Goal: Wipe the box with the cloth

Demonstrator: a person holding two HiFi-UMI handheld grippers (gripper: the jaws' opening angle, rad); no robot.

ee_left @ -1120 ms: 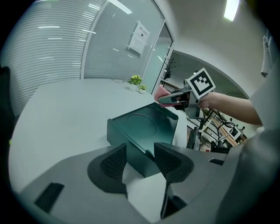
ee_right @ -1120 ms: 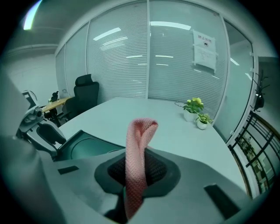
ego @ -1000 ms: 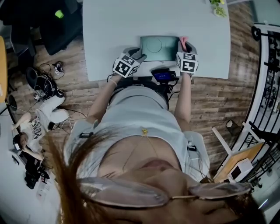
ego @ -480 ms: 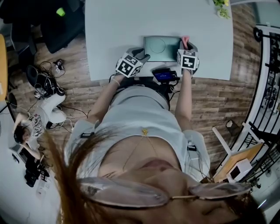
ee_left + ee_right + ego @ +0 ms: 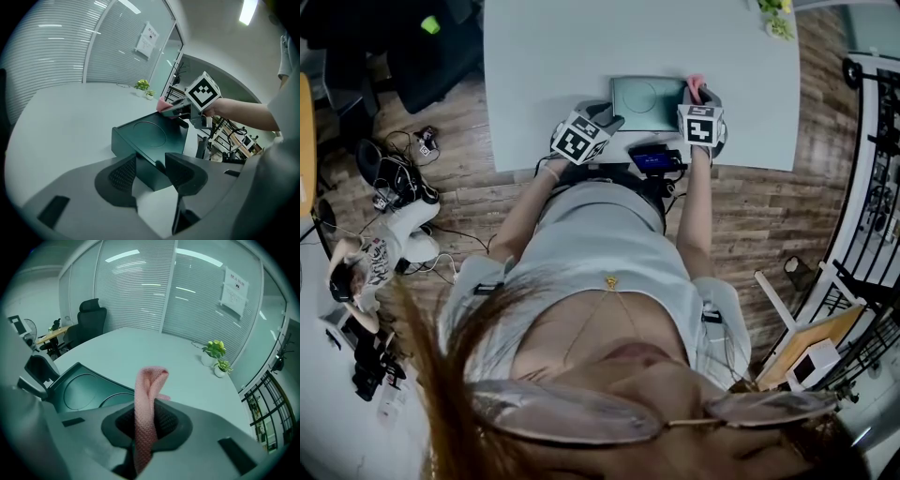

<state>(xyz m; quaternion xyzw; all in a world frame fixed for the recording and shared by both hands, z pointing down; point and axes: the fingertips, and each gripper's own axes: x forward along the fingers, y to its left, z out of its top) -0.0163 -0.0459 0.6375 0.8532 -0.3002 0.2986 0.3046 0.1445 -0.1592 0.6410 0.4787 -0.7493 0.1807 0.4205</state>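
Box steadied, cloth at its right end; the wiping looks barely begun.
The dark green box (image 5: 645, 101) lies flat near the surface's (image 5: 553, 56) front edge, long axis left to right, its circle-marked top facing up. The left gripper's (image 5: 150, 169) jaws stand wide, seemingly clamped on its near corner. The right gripper's (image 5: 146, 416) jaws pinch the pink cloth (image 5: 149, 380), its fold pointing away.

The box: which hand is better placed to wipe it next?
Right. The right gripper holds the pink cloth at the box edge; the left gripper seems to grip the box's corner.
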